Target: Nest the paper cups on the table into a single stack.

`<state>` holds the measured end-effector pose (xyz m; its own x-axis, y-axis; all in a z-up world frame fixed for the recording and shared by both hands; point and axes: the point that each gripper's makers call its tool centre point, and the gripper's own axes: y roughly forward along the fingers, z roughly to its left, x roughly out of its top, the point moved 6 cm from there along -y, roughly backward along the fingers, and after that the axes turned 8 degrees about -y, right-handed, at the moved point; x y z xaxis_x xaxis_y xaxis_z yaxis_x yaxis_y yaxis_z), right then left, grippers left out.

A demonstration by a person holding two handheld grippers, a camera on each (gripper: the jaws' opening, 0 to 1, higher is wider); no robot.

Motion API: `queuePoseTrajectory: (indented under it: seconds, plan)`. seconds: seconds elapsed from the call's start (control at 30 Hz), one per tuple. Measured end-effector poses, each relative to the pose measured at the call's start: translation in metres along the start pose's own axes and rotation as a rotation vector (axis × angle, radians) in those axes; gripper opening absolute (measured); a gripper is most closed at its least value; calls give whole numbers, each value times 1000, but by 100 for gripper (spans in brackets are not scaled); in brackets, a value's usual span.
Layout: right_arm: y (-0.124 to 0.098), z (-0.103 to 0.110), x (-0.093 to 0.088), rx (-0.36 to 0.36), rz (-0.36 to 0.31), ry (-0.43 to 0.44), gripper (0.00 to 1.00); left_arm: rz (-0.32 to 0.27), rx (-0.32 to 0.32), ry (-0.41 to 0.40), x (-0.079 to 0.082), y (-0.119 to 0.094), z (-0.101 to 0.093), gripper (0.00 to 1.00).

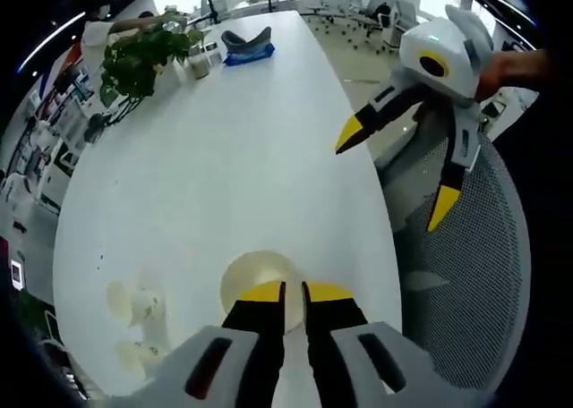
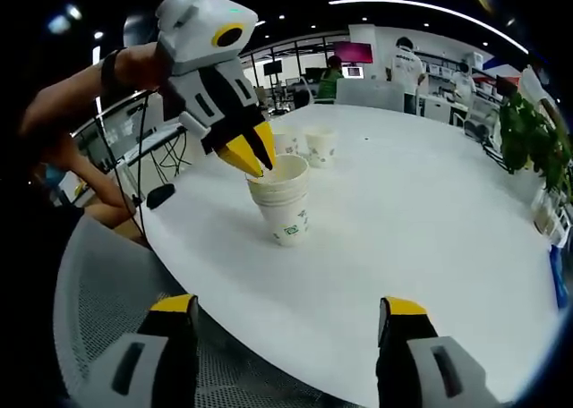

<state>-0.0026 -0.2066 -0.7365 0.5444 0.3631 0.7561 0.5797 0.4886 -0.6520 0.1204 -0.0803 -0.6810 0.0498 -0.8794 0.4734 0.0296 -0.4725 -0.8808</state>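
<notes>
- Cups (image 2: 285, 202) stand nested in a stack near the edge of the white desk (image 2: 430, 238), upright, the top cup's rim just above the one below.
- Left tongs (image 2: 252, 157) pinch the top cup's rim, yellow tips pressed nearly together on it; the left gripper view looks down into that cup (image 1: 260, 278) between the tips.
- Right tongs (image 1: 398, 171) hang spread and holding nothing, off the desk edge above a mesh chair (image 1: 474, 274).
- Two more cups (image 2: 307, 144) stand on the desk just behind the stack.
- Plant (image 1: 143, 55) sits at the far end.
</notes>
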Motion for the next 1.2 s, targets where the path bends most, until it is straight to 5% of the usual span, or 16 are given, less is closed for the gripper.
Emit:
queuePoseTrajectory:
  seconds: [0.33,0.9,1.2]
  plan:
    - [0,1,0,5,8,-2,83,-67,56,-20,-6,-28,24,19]
    - [1,1,-1,10,16,14,83,-76,279,-179,-68,-47,105,44]
    - [0,1,-1,8,22,27,83,-70,303,-266,-89,-44,139,43]
